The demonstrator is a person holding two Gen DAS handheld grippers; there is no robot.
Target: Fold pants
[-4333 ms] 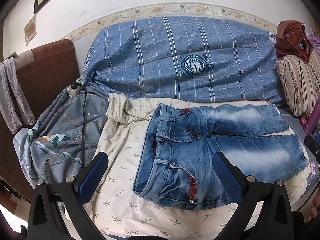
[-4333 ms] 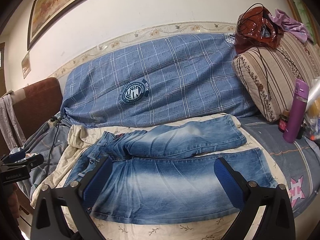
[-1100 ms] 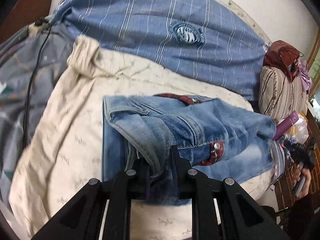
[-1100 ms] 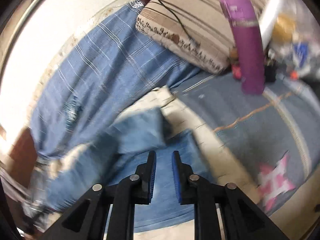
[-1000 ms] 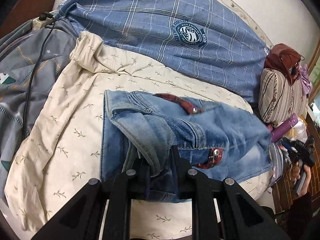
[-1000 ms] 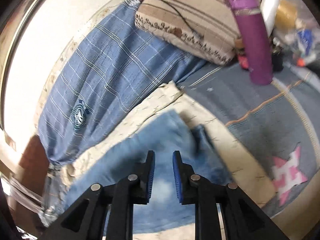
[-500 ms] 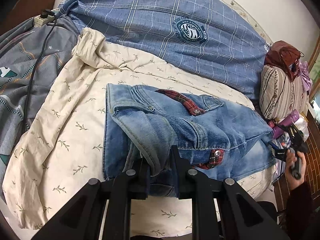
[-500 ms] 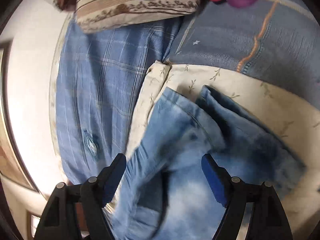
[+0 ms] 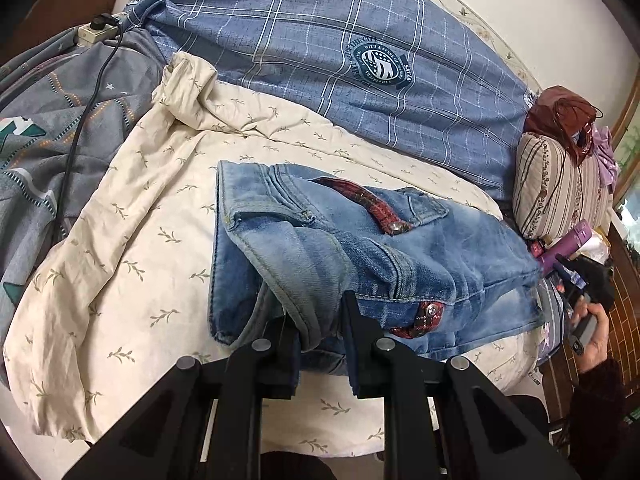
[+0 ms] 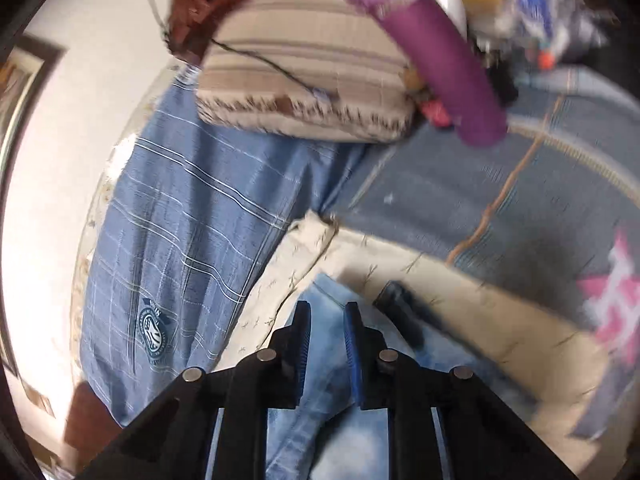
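Observation:
Blue jeans (image 9: pixel 360 248) lie doubled over on a cream leaf-print sheet (image 9: pixel 140 220) on the bed. At the near edge my left gripper (image 9: pixel 320 320) is shut on a bunched fold of the waist end. In the left wrist view a person's hand (image 9: pixel 592 320) holds my right gripper (image 9: pixel 556 270) at the far right, by the leg ends. The blurred right wrist view shows that gripper (image 10: pixel 326 316) shut with the pale denim of a leg end (image 10: pixel 324 292) pinched between its blue pads.
A blue plaid quilt (image 9: pixel 320 40) lies along the wall behind. At the right stand a striped pillow (image 9: pixel 560 184) and a purple bottle (image 9: pixel 568 244) amid small clutter. On the left, a power strip (image 9: pixel 94 32) and its cable rest on a grey blanket (image 9: pixel 40 140).
My right gripper stood wide open over the leg ends half a second ago; now it has rolled and shut on the denim. My left gripper keeps its hold and has barely moved.

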